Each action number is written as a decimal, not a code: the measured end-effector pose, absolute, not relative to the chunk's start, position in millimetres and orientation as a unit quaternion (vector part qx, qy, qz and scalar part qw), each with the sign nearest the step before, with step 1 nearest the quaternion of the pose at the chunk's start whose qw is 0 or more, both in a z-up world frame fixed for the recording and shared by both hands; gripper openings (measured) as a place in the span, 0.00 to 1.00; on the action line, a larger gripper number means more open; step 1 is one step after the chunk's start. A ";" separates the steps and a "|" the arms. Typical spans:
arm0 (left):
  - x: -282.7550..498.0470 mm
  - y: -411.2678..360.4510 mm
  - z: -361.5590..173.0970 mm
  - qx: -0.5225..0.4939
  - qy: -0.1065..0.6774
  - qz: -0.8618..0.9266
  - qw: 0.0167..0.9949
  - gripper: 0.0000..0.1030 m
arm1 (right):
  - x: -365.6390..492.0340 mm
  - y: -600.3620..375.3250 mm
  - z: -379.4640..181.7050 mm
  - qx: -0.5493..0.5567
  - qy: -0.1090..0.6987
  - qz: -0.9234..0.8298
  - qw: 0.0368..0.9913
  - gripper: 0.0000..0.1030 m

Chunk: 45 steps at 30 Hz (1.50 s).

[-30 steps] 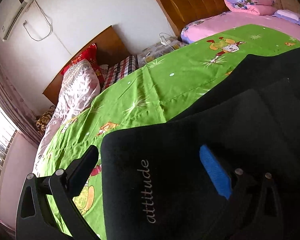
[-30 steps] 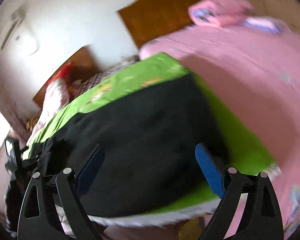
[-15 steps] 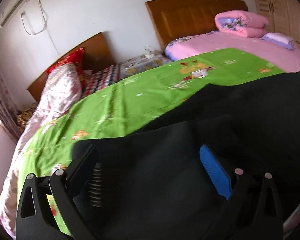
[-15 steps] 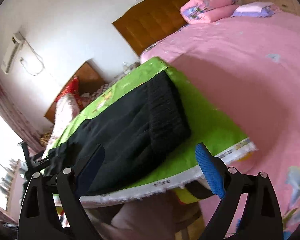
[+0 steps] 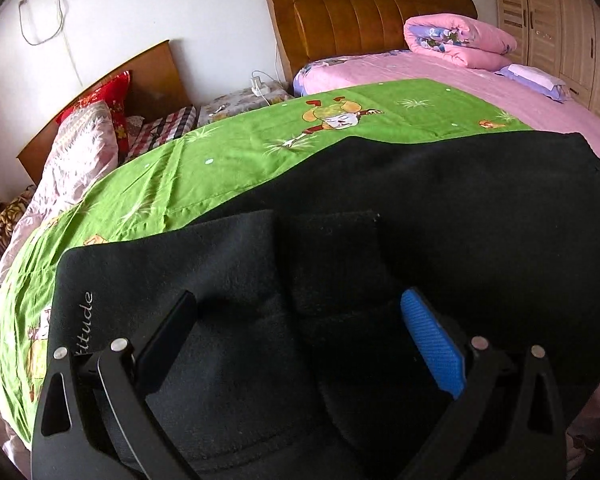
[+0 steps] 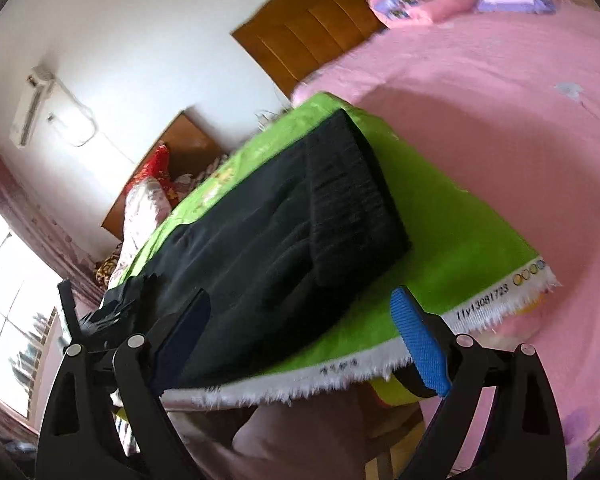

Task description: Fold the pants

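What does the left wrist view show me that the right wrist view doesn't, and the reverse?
Only the left wrist view shows the script lettering on the black pants, the cartoon print on the green sheet, and the wardrobe doors.

Only the right wrist view shows the pants' ribbed band, the sheet's frayed white edge with printed code, the air conditioner and the window. The left tongs appear there at the pants' far end.

Both show the pants on the green sheet, the wooden headboard, and open tongs, left and right.
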<state>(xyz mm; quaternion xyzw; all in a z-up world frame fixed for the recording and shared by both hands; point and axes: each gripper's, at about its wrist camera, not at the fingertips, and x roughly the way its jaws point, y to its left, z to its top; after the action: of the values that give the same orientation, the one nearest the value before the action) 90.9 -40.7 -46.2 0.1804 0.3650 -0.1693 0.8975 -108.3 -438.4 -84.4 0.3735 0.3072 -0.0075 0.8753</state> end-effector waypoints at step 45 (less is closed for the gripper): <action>64.2 147.8 35.2 0.018 0.301 -0.080 0.950 0.99 | 14.8 -80.4 27.4 -0.065 0.227 0.212 0.948 0.27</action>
<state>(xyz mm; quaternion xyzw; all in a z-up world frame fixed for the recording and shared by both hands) 64.2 147.8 35.2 0.0183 0.3009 -0.0799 0.9501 14.8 -80.4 27.4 -0.0647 0.2273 0.2117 0.9483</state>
